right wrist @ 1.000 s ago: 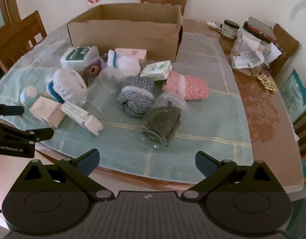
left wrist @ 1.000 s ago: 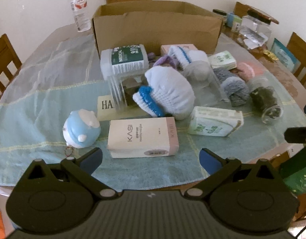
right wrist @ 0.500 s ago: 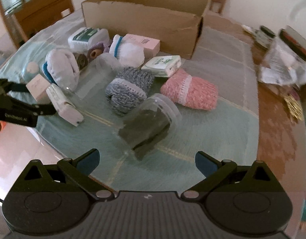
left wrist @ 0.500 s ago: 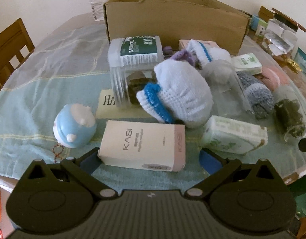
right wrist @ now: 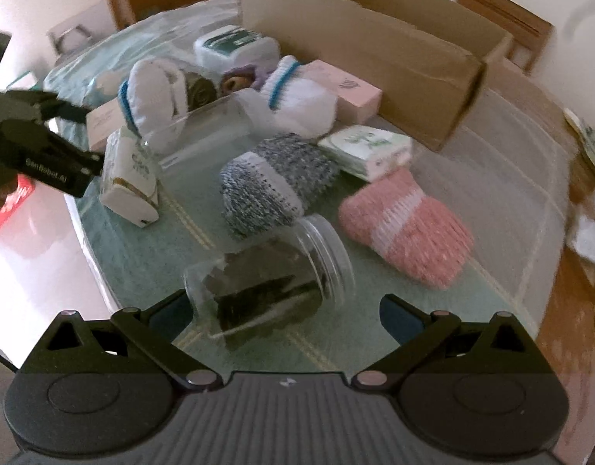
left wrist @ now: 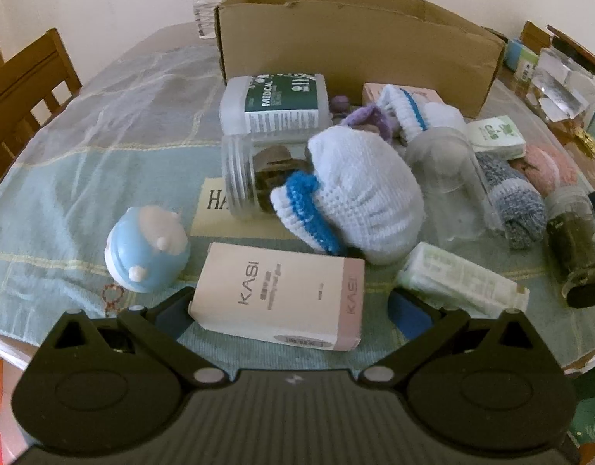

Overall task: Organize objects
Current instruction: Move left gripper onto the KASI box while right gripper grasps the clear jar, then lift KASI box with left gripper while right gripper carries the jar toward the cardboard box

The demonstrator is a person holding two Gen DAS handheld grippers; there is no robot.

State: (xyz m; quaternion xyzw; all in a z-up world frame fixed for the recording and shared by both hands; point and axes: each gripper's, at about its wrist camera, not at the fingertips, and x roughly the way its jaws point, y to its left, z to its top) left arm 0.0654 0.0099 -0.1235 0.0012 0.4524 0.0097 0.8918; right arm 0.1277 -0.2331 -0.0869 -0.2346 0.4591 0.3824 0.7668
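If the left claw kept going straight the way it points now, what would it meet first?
Most likely the pink KASI box: it lies flat between the open fingers of the left claw, nearest in line. The white-and-blue knitted hat sits behind it.

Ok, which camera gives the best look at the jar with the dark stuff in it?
The right wrist view: the dark-filled jar lies on its side, central, between the open right gripper fingers. In the left wrist view the jar sits at the far right edge, small and distorted.
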